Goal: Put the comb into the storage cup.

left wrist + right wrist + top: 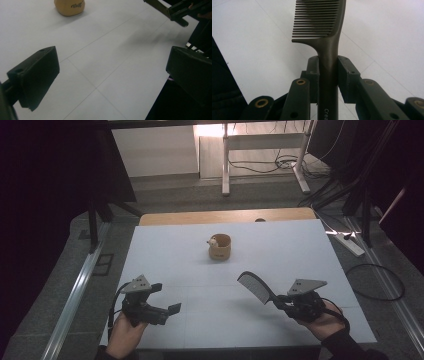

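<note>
A dark comb (255, 287) is held by its handle in my right gripper (280, 301), above the table at the front right, teeth end pointing up and left. In the right gripper view the comb (322, 22) stands upright with the jaws pressed on both sides of its handle. My left gripper (167, 297) is at the front left, open, nothing between its jaws; in the left gripper view its jaws stand wide apart over bare table. A small tan cup (220, 246) with a light object at its rim stands mid-table, and the cup (69, 7) shows far off in the left gripper view.
The white table surface (280, 250) has a wooden strip along its far edge. A power strip (350, 243) and cables lie on the floor to the right. A desk frame (226, 157) stands beyond the table.
</note>
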`<state>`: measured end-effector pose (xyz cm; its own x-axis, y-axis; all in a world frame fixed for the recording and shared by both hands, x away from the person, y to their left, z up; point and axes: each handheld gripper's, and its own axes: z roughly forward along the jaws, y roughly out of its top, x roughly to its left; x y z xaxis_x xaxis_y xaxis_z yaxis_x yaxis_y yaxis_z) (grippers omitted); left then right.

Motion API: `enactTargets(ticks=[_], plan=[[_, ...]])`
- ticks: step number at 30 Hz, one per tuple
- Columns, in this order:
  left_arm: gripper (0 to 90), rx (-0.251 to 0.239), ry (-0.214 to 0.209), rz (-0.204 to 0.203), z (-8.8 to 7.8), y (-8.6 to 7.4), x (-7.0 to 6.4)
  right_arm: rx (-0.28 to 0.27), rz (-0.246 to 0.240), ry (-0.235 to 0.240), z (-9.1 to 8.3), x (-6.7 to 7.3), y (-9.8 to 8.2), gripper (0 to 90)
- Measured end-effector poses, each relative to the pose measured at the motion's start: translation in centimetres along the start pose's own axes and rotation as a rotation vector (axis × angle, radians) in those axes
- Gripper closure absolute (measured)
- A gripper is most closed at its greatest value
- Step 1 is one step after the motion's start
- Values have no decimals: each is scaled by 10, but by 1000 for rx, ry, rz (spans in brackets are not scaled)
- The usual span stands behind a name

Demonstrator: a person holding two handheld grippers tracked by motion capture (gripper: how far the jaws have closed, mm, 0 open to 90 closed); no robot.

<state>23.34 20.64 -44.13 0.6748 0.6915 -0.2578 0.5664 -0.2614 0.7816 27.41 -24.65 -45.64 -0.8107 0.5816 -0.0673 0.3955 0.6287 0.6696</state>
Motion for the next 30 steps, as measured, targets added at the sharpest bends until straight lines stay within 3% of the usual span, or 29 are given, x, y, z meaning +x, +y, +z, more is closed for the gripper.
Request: enactTargets(ticks=[15, 30], plan=[[0, 18, -75, 47, 18, 27, 2, -35, -45, 2, 2, 6, 5, 725], [0, 17, -144, 65, 33, 50, 4, -67, -77, -4, 2, 12, 8, 726]])
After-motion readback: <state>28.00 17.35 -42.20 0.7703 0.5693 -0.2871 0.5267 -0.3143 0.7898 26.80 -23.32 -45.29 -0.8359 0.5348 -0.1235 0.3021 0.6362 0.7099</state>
